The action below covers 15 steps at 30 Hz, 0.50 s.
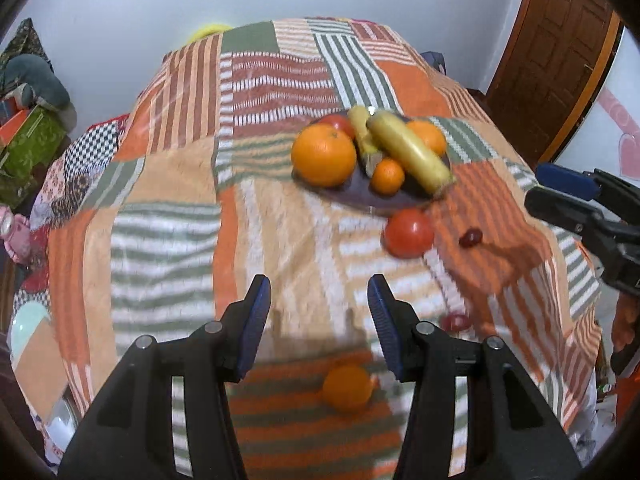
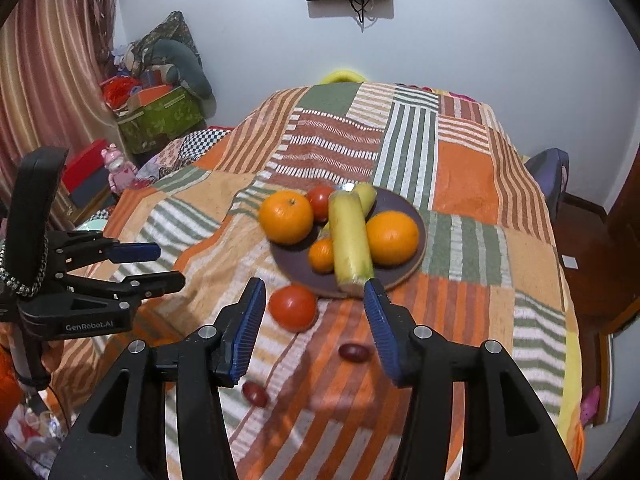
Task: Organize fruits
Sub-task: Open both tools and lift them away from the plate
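Observation:
A dark plate [image 2: 416, 216] on the striped cloth holds two large oranges [image 2: 286, 216], a small orange [image 2: 322, 254], a tomato [image 2: 320, 200] and two bananas [image 2: 350, 240]. A loose tomato [image 2: 293, 307] lies just in front of the plate, with two red grapes [image 2: 354, 352] nearer me. My right gripper [image 2: 316, 312] is open and empty above them. My left gripper [image 1: 320, 308] is open and empty, above a small orange [image 1: 347, 387] on the cloth. The plate [image 1: 360, 196], tomato [image 1: 409, 233] and a grape [image 1: 471, 237] also show in the left wrist view.
The table is covered by a patchwork striped cloth [image 2: 460, 184]. A green box [image 2: 160, 116] and clutter stand at the far left by a curtain. A chair back [image 2: 548, 176] is at the far right. A wooden door [image 1: 548, 52] stands to the right.

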### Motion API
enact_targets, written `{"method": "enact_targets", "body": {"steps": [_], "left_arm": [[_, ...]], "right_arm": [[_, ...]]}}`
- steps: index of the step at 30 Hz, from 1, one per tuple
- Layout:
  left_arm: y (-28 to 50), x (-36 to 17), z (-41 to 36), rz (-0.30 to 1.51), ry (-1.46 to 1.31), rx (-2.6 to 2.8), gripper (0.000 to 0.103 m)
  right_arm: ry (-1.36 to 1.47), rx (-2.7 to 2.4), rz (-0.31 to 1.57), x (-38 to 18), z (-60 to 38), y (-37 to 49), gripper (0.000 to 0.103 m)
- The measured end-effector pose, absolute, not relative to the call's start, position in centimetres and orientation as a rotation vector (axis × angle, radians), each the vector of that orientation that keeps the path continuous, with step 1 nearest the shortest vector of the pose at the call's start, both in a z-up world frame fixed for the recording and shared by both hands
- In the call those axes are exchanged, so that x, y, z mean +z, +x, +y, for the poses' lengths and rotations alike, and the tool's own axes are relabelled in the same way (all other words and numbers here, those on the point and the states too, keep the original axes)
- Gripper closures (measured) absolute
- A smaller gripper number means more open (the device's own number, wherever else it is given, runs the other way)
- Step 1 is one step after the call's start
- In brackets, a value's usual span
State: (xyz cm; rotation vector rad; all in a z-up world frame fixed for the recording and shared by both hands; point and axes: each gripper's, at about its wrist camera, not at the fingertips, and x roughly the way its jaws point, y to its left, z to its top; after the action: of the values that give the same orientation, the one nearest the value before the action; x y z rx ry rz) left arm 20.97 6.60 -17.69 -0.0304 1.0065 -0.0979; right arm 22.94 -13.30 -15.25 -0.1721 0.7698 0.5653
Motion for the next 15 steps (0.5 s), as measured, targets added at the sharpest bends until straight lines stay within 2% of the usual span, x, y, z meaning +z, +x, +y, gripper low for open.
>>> {"method": "enact_targets", "body": {"steps": [15], "left_arm": [[16.3, -22.6, 4.3, 1.101, -0.016, -0.145, 0.053]], "right_arm": [[-0.225, 0.624, 0.915, -21.0, -11.0, 18.9, 0.052]]}}
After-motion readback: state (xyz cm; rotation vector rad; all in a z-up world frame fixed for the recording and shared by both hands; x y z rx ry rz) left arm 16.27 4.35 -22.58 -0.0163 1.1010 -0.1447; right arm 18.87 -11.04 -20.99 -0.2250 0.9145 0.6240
